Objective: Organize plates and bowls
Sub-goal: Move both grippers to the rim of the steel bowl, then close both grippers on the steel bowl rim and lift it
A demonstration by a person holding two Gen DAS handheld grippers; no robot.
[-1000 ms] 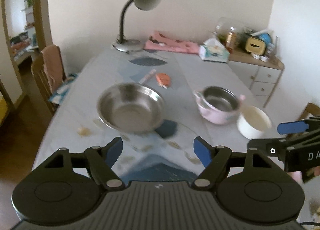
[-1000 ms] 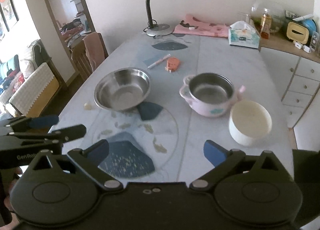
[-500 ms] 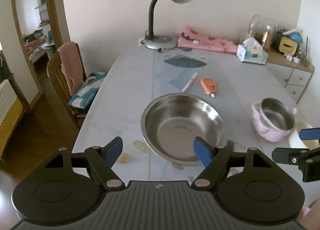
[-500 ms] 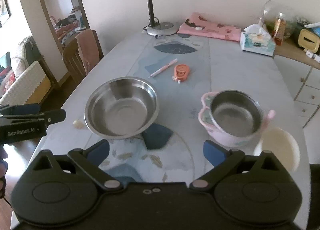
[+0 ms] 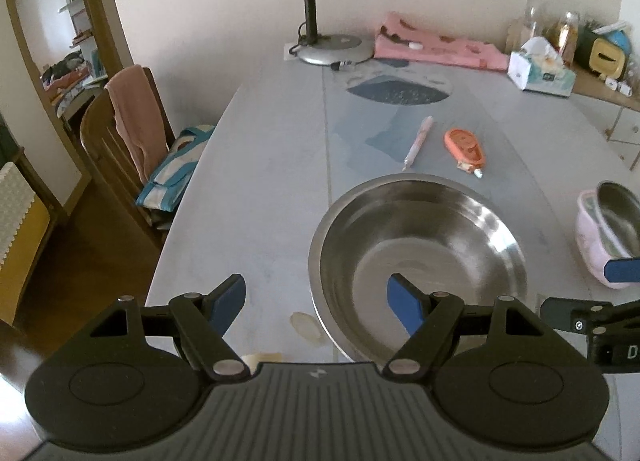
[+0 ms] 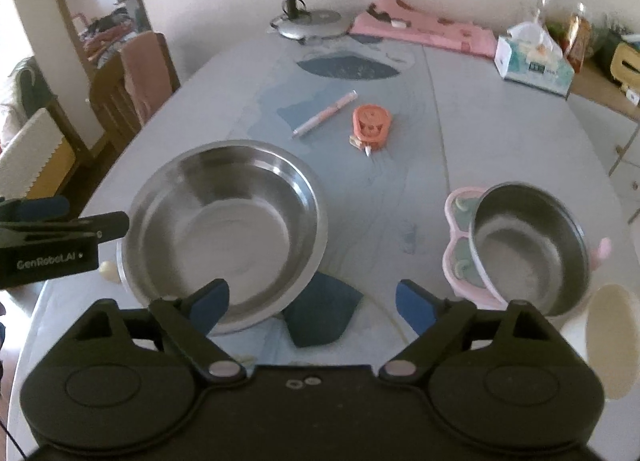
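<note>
My left gripper [image 5: 316, 301] is spread open, straddling the near rim of the wide, shallow stainless-steel bowl [image 5: 416, 261]. My right gripper [image 6: 312, 301] is also open and empty, just right of the bowl. I judge the bowl light, rigid and slick, so pinch the thin rim.

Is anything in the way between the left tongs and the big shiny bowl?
No. The left tongs are open right at the near rim of the steel bowl, with only bare table beside it. The pen lies beyond the bowl.
</note>
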